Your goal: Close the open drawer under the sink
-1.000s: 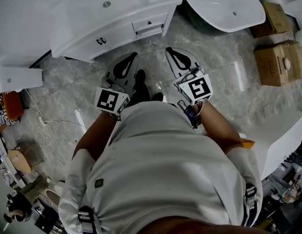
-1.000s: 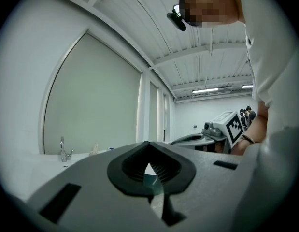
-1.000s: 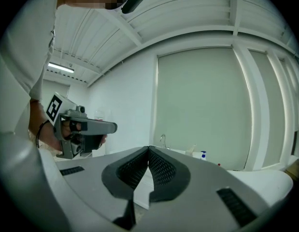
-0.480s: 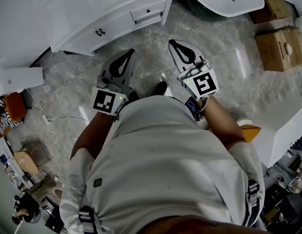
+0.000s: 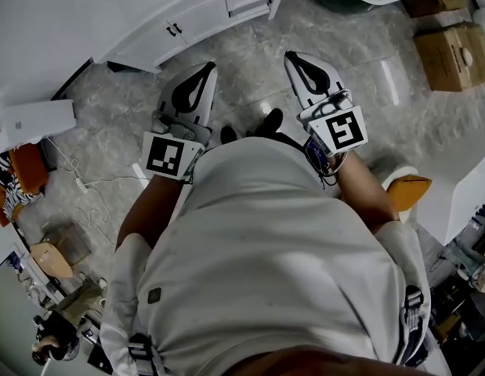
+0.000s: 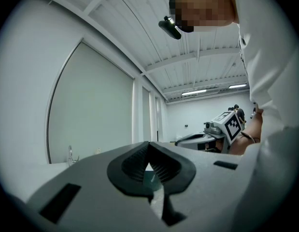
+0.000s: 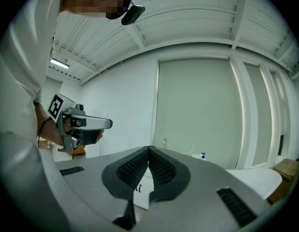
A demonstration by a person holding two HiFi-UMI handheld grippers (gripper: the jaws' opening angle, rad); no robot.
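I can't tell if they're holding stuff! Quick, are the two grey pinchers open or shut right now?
Left grey two-jaw gripper: shut, holding nothing.
Right grey two-jaw gripper: shut, holding nothing.

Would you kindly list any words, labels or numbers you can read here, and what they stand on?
No words or numbers are readable.
Marker cubes on left gripper and right gripper: square patterns only, no letters.
Cardboard box: print too small to read.
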